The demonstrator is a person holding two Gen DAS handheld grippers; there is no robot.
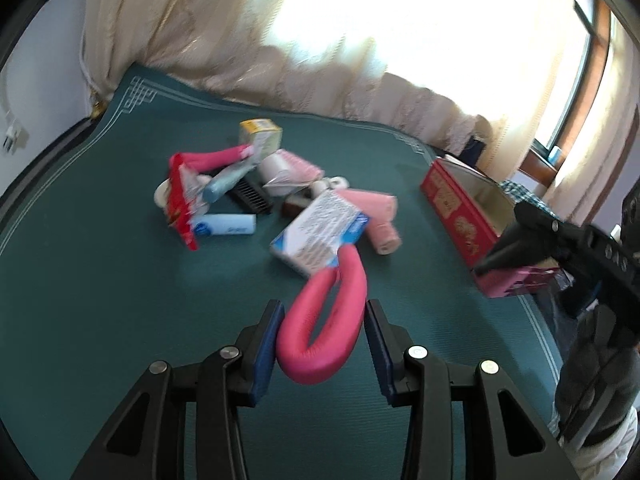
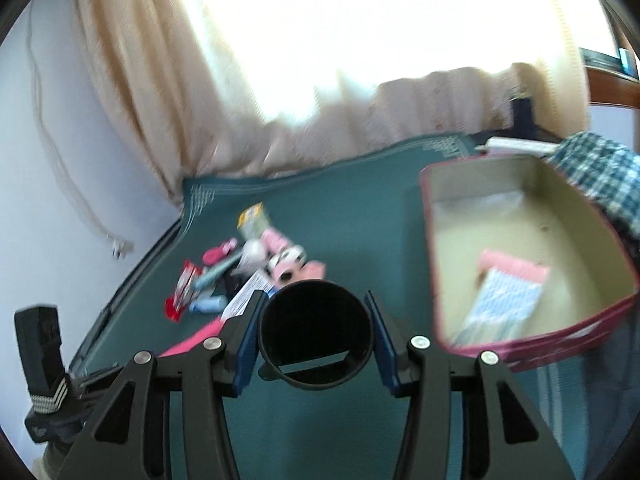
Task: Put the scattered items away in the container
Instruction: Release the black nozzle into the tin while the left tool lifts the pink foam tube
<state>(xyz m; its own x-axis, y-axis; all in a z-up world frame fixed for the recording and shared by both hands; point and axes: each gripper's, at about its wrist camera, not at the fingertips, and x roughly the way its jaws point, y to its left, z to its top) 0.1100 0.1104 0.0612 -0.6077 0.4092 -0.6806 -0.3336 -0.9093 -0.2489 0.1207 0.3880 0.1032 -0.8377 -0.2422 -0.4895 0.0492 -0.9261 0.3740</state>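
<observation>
Right wrist view: right gripper [image 2: 314, 330] clamps a black round cup [image 2: 316, 334]; the red rectangular tin [image 2: 432, 248] sits just right, nearer it.

Scattered bits on the green mat, red tin off to the side

A pink looped band [image 1: 324, 320] and a black round cup [image 2: 316, 332] are lifted clear; the pile [image 1: 256, 188] lies in a heap, and the open tin [image 2: 440, 240] holds a pink packet [image 2: 508, 292]
</observation>
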